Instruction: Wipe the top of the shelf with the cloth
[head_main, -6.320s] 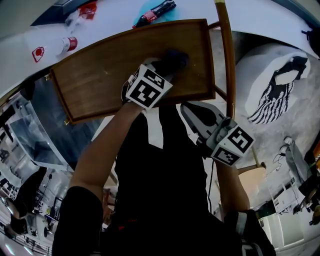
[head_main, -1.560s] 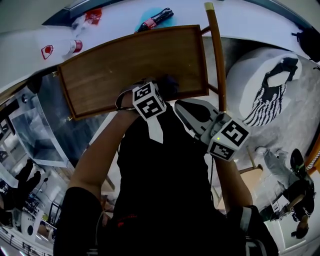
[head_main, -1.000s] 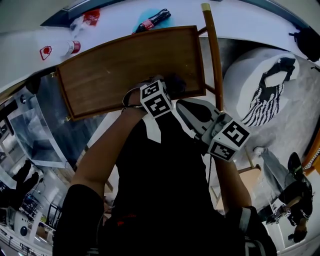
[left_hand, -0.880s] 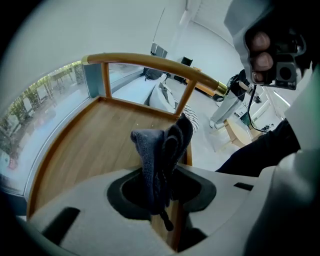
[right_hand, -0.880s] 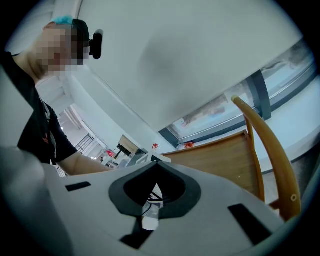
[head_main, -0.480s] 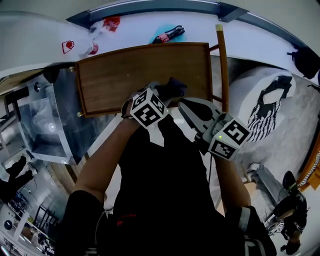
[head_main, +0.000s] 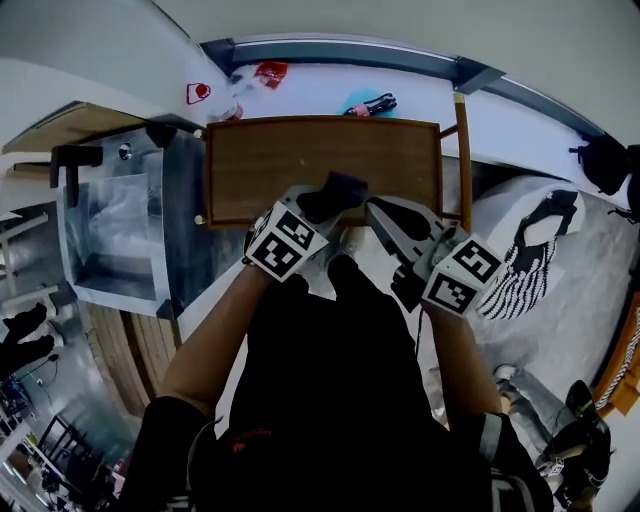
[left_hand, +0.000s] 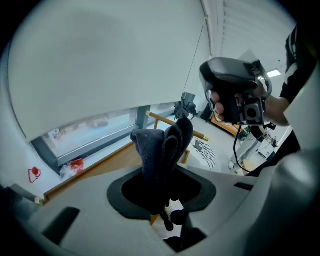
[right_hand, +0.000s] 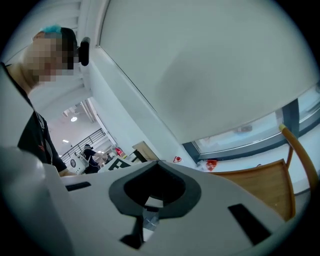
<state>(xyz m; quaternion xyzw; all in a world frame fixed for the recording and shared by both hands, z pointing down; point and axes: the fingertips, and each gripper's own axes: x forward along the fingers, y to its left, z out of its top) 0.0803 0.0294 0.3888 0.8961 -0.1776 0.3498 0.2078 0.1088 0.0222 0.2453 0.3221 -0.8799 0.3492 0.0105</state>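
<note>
The shelf's brown wooden top (head_main: 300, 160) lies below me, and it also shows as a shelf edge (left_hand: 107, 162) and a shelf corner (right_hand: 252, 182). A dark cloth (head_main: 335, 192) sits over its near edge, pinched in my left gripper (head_main: 325, 207). In the left gripper view the cloth (left_hand: 162, 145) stands up out of the left gripper (left_hand: 162, 172), tilted toward the wall, apparently off the wood. My right gripper (head_main: 376, 208) hovers just right of the cloth, shut and empty; the right gripper (right_hand: 157, 164) holds nothing.
A metal and glass cabinet (head_main: 120, 230) stands left of the shelf. Behind it a white sill holds a bottle (head_main: 205, 95), a red packet (head_main: 268, 72) and a black tool on turquoise (head_main: 368, 104). A wooden post (head_main: 463, 150) borders the shelf's right side; a patterned white cushion (head_main: 540, 250) lies beyond.
The left gripper has drawn the cloth from the shelf's middle back to its near edge and tilted it up. My head view has swung upward. The right gripper stays beside it.
</note>
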